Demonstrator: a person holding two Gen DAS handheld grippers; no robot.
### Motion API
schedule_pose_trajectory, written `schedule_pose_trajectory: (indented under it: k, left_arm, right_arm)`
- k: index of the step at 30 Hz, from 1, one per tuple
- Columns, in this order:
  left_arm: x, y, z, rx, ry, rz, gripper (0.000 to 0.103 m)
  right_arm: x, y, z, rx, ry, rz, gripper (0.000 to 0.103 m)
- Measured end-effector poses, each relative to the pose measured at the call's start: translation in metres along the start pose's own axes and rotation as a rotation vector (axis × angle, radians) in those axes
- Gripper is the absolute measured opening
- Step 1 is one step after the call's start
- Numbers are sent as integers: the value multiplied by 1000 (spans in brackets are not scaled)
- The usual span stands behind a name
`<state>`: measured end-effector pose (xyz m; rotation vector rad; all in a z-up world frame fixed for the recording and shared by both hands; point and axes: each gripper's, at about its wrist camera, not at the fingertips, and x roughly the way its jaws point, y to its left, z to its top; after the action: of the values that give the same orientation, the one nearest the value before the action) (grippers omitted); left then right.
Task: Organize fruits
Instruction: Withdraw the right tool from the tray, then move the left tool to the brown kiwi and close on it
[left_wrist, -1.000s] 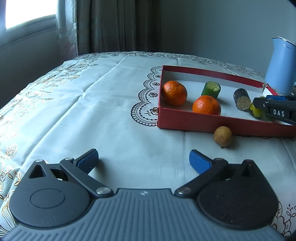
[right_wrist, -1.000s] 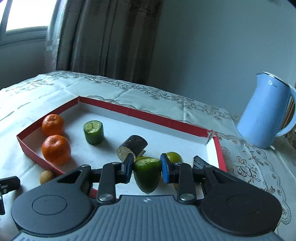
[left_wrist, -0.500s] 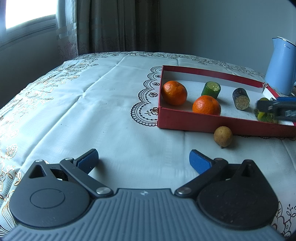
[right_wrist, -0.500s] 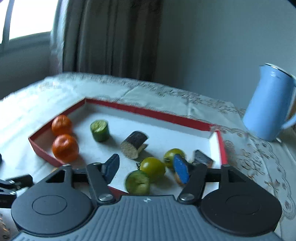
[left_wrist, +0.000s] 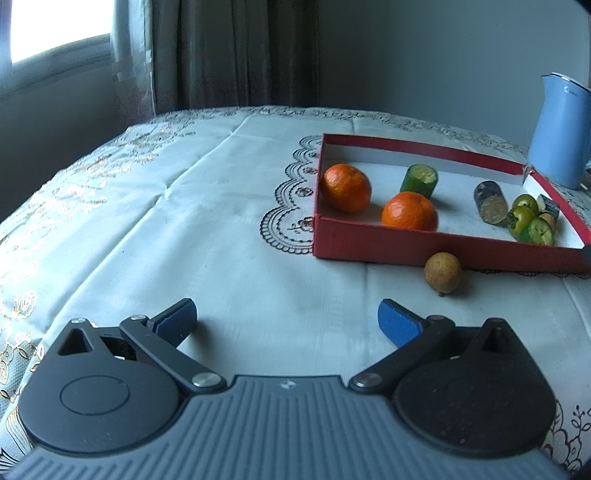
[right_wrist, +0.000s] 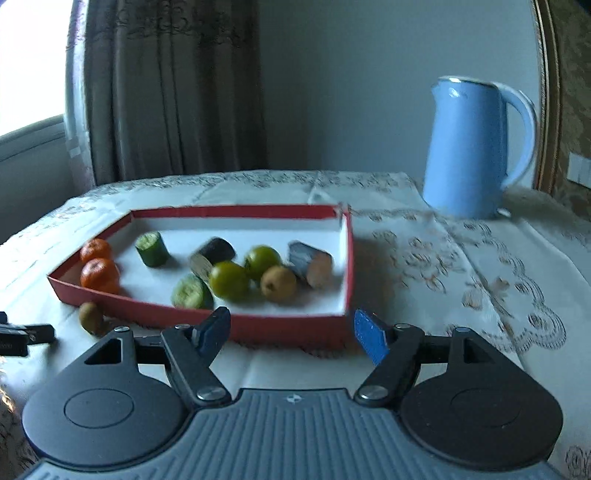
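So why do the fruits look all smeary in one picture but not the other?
In the right wrist view the red tray and green fruits are smeared by motion blur. In the left wrist view the oranges look sharp, and window light leaves soft shadows.

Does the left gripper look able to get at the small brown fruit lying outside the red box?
Probably yes. The left gripper is open and empty, and bare tablecloth lies between it and the brown fruit, which sits just outside the red box.
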<state>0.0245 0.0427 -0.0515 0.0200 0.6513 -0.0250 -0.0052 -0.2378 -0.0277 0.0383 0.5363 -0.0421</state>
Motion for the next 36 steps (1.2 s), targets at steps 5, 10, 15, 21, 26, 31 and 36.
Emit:
schedule_pose_trajectory:
  k: [5, 10, 15, 21, 26, 31, 36]
  left_arm:
    - [-10, -25, -5, 93, -24, -39, 103]
    - [-19, -49, -4, 185, -71, -43, 103]
    - [-17, -55, 6, 162, -58, -96, 103]
    - [-9, -65, 13, 142, -51, -121, 102]
    - [0, -70, 15, 146, -13, -130, 86]
    - [3, -72, 15, 137, -8, -137, 66]
    - [6, -74, 16, 133, 8, -156, 43]
  right_arm:
    - [9, -9, -6, 37, 50, -10, 74]
    - [12, -8, -9, 29, 60, -19, 74]
    - [16, -9, -10, 29, 90, -28, 74]
    - [20, -7, -11, 23, 112, -39, 76]
    - [20, -6, -11, 12, 117, -41, 78]
    - [21, -5, -11, 8, 119, -43, 78]
    - [21, -5, -11, 5, 120, -44, 78]
